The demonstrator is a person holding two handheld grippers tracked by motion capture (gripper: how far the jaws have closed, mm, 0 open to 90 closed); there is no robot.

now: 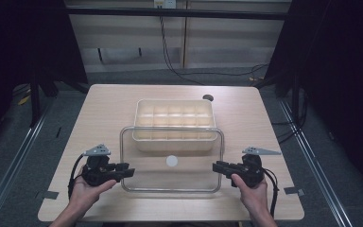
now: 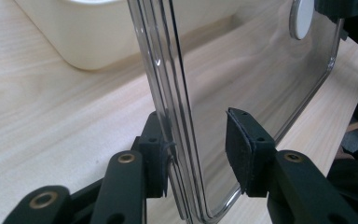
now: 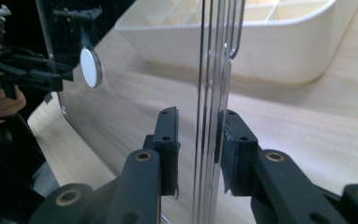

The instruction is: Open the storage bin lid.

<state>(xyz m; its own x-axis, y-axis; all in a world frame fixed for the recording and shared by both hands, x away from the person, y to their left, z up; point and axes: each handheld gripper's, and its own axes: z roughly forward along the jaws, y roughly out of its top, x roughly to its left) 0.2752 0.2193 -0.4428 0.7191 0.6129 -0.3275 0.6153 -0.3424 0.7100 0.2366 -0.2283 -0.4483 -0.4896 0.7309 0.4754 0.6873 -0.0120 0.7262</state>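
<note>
The clear lid (image 1: 172,160) sits on the bench (image 1: 99,109), its far edge overlapping the near rim of the cream tray (image 1: 175,124). The left tongs (image 1: 127,172) straddle its left edge with jaws apart, one pad touching. The right tongs (image 1: 217,167) straddle the right edge, jaws close around it; bare bench lies either side.
</note>
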